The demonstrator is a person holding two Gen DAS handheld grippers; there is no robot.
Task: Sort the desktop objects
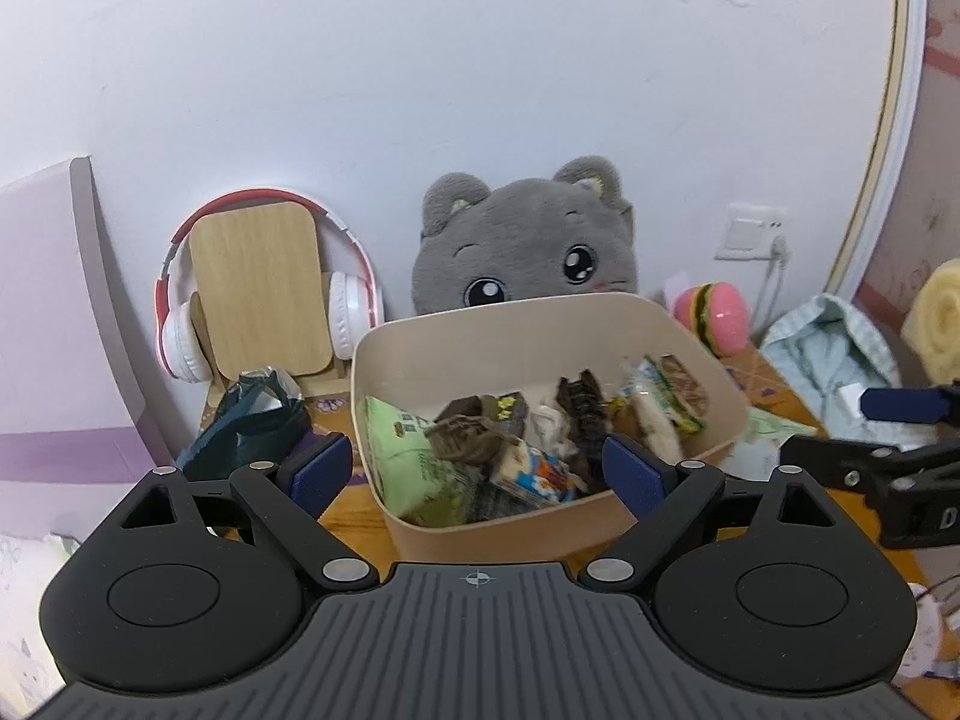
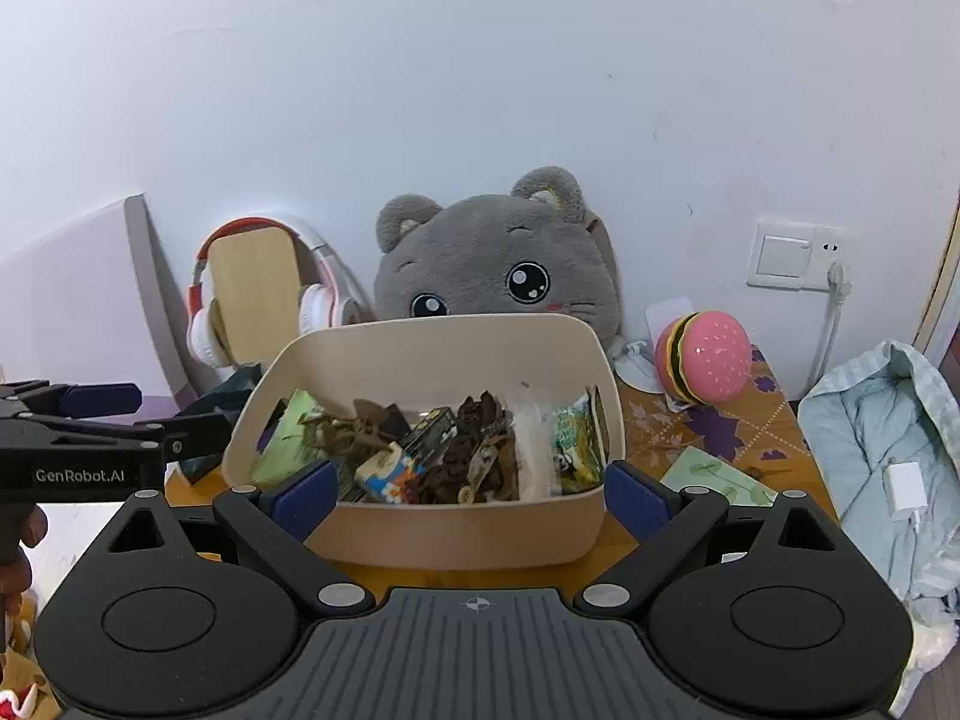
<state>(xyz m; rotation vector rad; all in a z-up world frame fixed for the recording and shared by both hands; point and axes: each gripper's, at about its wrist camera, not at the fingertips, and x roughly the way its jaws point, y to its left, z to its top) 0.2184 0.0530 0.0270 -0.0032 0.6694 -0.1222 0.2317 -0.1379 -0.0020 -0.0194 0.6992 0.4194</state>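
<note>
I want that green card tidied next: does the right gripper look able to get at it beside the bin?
Probably yes. The green card lies flat and uncovered on the desk right of the bin, and the right gripper is open and empty.

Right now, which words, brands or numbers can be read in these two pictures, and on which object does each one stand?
"GenRobot.AI": on the side of the left gripper, seen from the right wrist.
"D": one cut-off letter on the right gripper, seen from the left wrist.
Snack packets in the beige bin: print too blurred to read.
</note>
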